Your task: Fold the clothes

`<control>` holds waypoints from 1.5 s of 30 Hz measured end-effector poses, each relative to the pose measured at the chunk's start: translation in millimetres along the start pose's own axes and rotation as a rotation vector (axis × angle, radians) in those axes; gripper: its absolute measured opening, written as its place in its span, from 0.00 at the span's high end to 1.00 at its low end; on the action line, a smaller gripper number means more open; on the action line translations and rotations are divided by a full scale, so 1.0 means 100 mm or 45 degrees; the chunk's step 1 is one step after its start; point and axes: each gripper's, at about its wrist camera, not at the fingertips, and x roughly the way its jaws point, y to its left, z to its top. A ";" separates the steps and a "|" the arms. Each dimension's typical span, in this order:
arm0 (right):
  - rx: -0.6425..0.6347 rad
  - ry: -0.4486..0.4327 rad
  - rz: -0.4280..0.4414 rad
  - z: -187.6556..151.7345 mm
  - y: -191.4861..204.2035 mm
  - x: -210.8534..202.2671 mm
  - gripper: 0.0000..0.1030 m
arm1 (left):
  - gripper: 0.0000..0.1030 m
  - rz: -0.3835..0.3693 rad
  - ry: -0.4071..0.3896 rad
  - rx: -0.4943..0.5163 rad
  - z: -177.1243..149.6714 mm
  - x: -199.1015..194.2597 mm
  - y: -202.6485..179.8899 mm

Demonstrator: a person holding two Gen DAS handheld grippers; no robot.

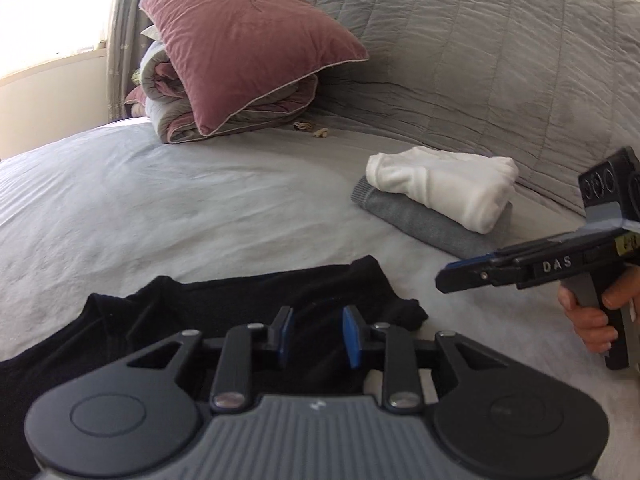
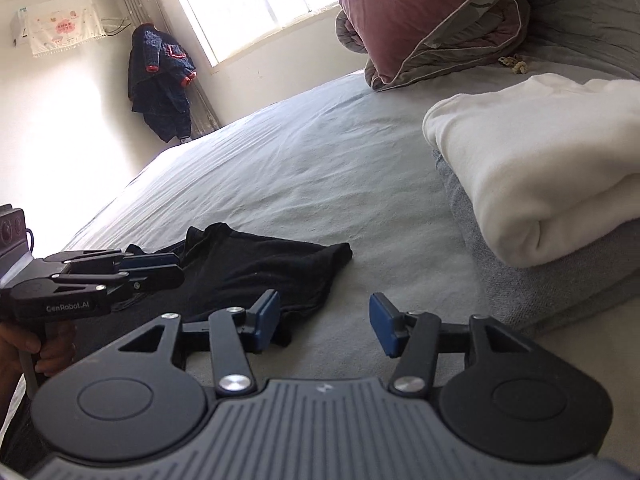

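A black garment lies crumpled on the pale grey bed sheet, right in front of my left gripper. That gripper hovers over it, jaws a little apart, with nothing pressed between the blue pads. My right gripper is open above bare sheet, just right of the black garment. Each gripper shows in the other's view: the right gripper at the right edge, the left gripper at the left. A folded white garment rests on a folded grey one.
A pink pillow leans on a folded quilt at the bed's head, against the grey quilted headboard. Small bits lie beside the quilt. A dark coat hangs in the room's corner by the window.
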 end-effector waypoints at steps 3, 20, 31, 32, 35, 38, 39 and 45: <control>0.009 0.018 0.039 -0.01 -0.01 0.05 0.47 | 0.73 -0.060 0.050 0.127 -0.06 0.09 -0.23; 0.184 0.127 0.262 -0.07 -0.09 0.26 0.96 | 0.61 -0.015 0.056 0.359 -0.06 0.37 -0.52; 0.328 0.043 0.433 -0.01 -0.20 0.11 0.96 | 0.95 0.038 0.104 0.346 0.00 0.63 -0.68; 0.333 0.042 0.423 0.00 -0.21 0.10 0.96 | 0.95 0.057 0.114 0.332 0.00 0.65 -0.69; 0.376 -0.001 0.334 0.01 -0.27 0.09 0.85 | 0.96 0.077 0.119 0.319 0.00 0.64 -0.73; 0.418 -0.077 0.189 0.03 -0.31 0.13 0.79 | 0.96 0.071 0.108 0.282 0.00 0.62 -0.74; 0.431 -0.103 0.140 0.03 -0.33 0.15 0.65 | 0.96 0.072 0.105 0.255 -0.01 0.63 -0.72; 0.186 -0.080 -0.128 0.04 0.04 0.52 0.57 | 0.96 0.068 0.070 0.160 -0.06 0.61 -0.68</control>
